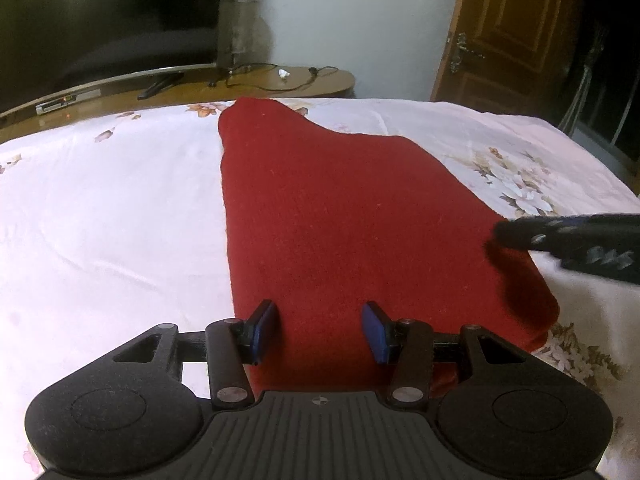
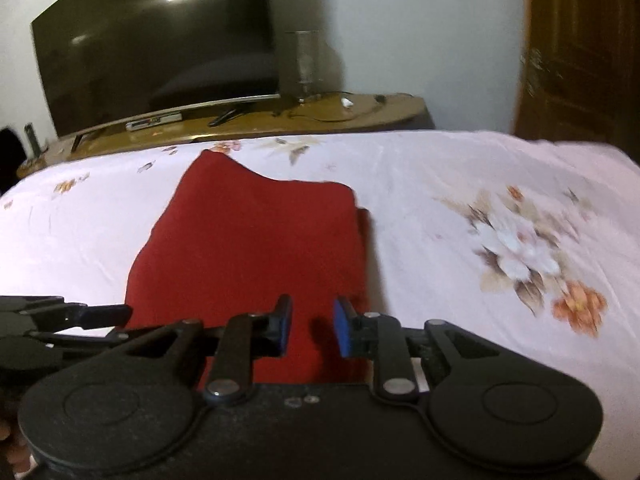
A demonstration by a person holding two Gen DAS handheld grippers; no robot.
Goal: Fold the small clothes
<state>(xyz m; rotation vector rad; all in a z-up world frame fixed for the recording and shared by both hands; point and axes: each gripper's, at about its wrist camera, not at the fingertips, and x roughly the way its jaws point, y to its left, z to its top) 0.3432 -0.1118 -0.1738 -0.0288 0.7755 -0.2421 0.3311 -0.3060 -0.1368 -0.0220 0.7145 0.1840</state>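
A red garment (image 1: 352, 224) lay spread on a bed (image 1: 112, 200) covered with a pale floral sheet, its narrow end pointing toward the far edge and its wider end nearest the cameras. The left hand-held gripper (image 1: 322, 330) hung over the garment's near left part, its blue-padded fingers (image 1: 264, 330) standing apart with only cloth seen between them; whether the tips touched the fabric could not be told. The right hand-held gripper (image 2: 312, 326) sat over the near right part of the same garment, its fingers (image 2: 342, 328) also apart and clamped on nothing. In the left wrist view the right tool reached in from the right edge, blurred, above the garment's right border and casting a dark shadow on the cloth. In the right wrist view the left tool showed at the left edge, just beside the garment's left border. Beyond the bed stood a wooden surface (image 1: 256, 86) carrying a dark television (image 1: 104, 16), a remote (image 1: 154, 87) and loose cables (image 1: 276, 76). A wooden door (image 1: 508, 28) stood to the right against a white wall.
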